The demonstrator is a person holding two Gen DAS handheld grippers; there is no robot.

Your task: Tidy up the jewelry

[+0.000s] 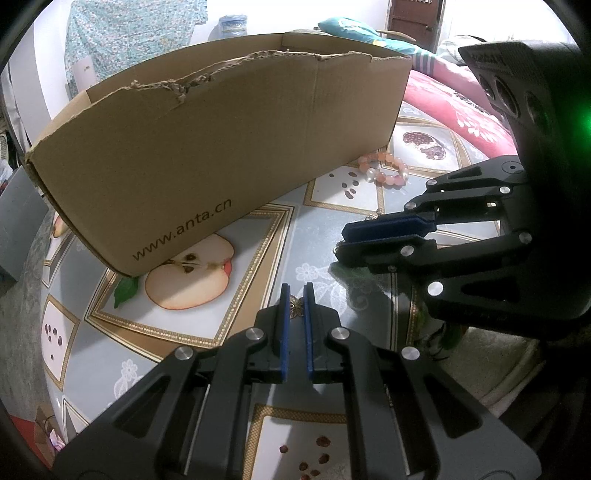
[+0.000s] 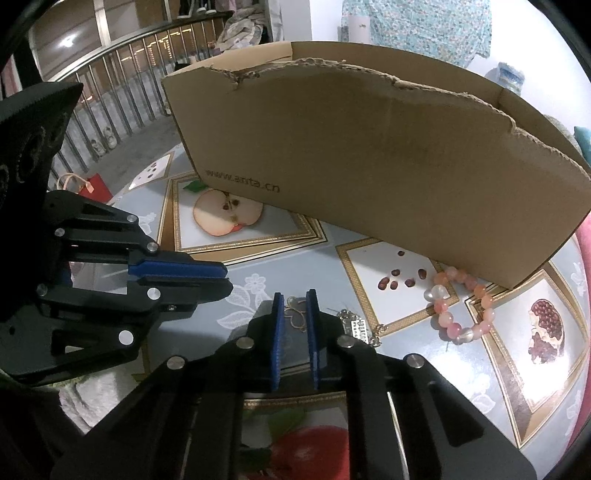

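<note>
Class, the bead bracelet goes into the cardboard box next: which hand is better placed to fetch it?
Right, probably. The bead bracelet lies just to the right of the right tool. The left tool sits on the opposite side, farther from it.

— What sort of place is this?
— A lived-in home. The table [image 1: 295, 236] wears a fruit-printed oilcloth, and a floral garment [image 2: 417, 22] hangs on the wall.
— Anything else?
— A bed with a pink quilt [image 1: 454, 107] and a teal pillow [image 1: 354, 29], plus a stair railing [image 2: 122, 77] with shoes [image 2: 103, 142] beyond it.
</note>
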